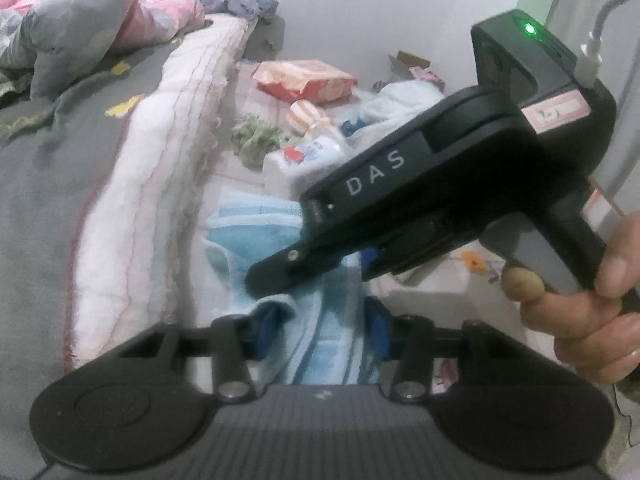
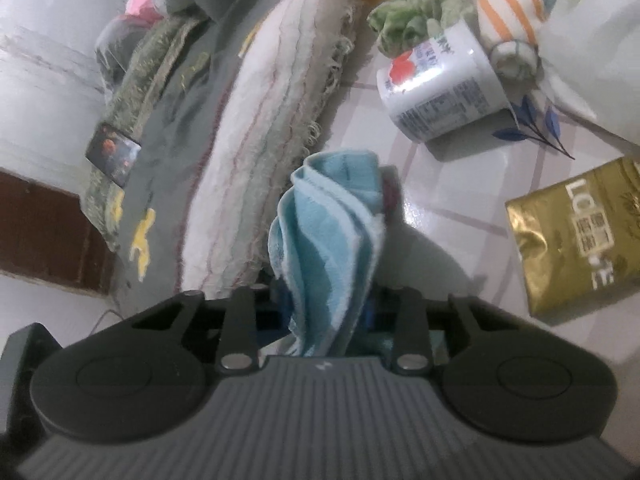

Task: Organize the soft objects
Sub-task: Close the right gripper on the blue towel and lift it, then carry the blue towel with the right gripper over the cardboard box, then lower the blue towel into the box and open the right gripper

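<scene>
A light-blue striped towel (image 1: 320, 344) lies bunched on the tiled floor beside the bed. In the left wrist view my left gripper (image 1: 320, 330) has its blue pads (image 1: 264, 332) on either side of the towel, and the cloth fills the gap between them. My right gripper (image 1: 268, 276), held by a hand (image 1: 592, 312), comes in from the right with its tip down on the same towel. In the right wrist view the right gripper (image 2: 328, 312) is shut on the towel (image 2: 328, 232), which stands up in a fold between the narrow jaws.
The bed's white fringed mattress edge (image 1: 152, 200) and grey sheet (image 1: 52, 200) run along the left. On the floor (image 2: 460, 200) beyond lie a green cloth (image 2: 408, 20), an orange-striped cloth (image 2: 508, 12), a white canister (image 2: 440, 84), a gold packet (image 2: 580, 232) and an orange packet (image 1: 304, 80).
</scene>
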The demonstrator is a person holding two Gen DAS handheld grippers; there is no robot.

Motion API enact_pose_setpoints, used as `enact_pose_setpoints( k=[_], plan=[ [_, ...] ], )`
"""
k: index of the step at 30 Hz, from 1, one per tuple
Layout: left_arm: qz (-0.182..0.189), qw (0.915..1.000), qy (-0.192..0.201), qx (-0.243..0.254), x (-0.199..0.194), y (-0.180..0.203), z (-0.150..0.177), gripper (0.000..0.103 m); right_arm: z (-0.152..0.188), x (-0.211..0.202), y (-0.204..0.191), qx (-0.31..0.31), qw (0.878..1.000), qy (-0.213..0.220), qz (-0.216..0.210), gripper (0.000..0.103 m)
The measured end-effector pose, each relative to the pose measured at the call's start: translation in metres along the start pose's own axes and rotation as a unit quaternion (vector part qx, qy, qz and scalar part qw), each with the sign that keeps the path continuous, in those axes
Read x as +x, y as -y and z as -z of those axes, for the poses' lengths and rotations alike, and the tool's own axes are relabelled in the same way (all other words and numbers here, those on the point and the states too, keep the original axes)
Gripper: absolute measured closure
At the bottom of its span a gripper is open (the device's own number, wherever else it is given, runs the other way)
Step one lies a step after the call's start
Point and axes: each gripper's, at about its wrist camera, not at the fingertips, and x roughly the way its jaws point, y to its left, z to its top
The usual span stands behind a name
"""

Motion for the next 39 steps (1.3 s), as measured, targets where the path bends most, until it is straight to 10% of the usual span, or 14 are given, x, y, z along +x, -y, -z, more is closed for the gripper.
enact_pose_setpoints(
  k=[12, 22, 28, 39],
  plan=[
    [0.066, 0.9891, 0.081, 0.104, -0.033, 0.080, -0.063, 0.056, 0.018, -0.142, -0.002, -0.014, 0.987, 0.158, -0.012, 0.079],
    [0.201, 0.9592, 0.055, 0.191, 0.034, 0.241, -0.113, 0.048, 0.066, -0.302, 0.104, 0.072, 0.952, 0.291, 0.067, 0.081],
    [0.228, 0.9514, 0.018, 0.206, 0.071, 0.283, -0.117, 0.040, 0.086, -0.358, 0.176, 0.128, 0.930, 0.316, 0.134, 0.082],
    [0.184, 0.9672, 0.022, 0.174, 0.079, 0.249, -0.133, 0.040, 0.069, -0.369, 0.257, 0.108, 0.915, 0.247, 0.301, 0.081]
  ],
)
